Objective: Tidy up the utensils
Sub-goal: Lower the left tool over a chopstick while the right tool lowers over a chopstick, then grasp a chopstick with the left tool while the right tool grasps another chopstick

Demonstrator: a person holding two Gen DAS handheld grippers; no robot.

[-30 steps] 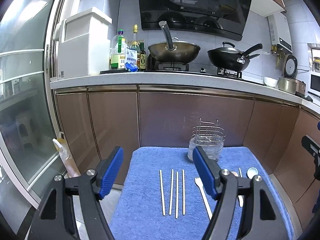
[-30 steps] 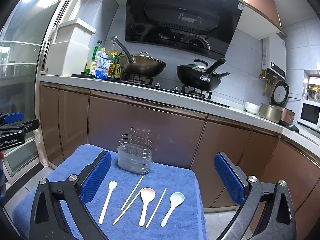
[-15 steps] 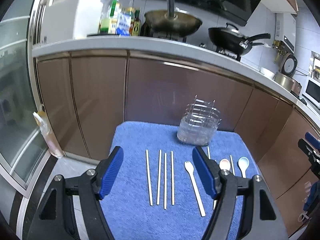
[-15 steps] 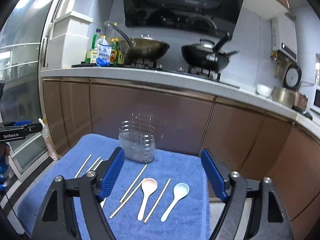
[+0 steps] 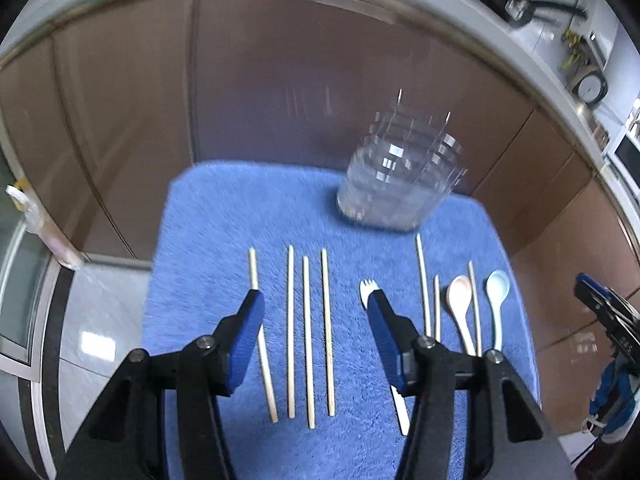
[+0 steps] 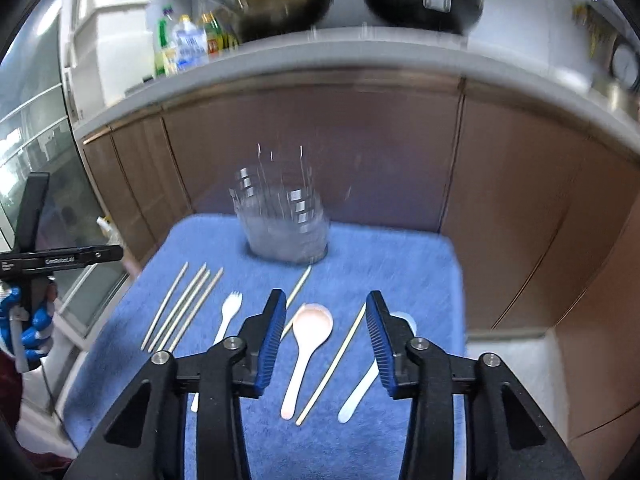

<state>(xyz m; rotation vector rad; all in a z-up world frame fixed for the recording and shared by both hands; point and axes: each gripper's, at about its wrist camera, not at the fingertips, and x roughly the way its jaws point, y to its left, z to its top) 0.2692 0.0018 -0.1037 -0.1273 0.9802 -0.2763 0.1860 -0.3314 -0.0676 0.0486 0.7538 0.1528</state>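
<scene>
Left wrist view: my left gripper hangs over the blue towel, jaws apart and just been closing, nothing pinched. Three chopsticks lie flat in the gap below; a fourth sits under the left finger. The white fork is partly hidden behind the right finger. Further right more chopsticks, a pink spoon and a pale blue spoon. The clear wire holder stands upright at the towel's far edge, blurred. Right wrist view: my right gripper also has jaws apart, just been closing, nothing gripped; the pink spoon and one chopstick lie between them, the holder beyond.
</scene>
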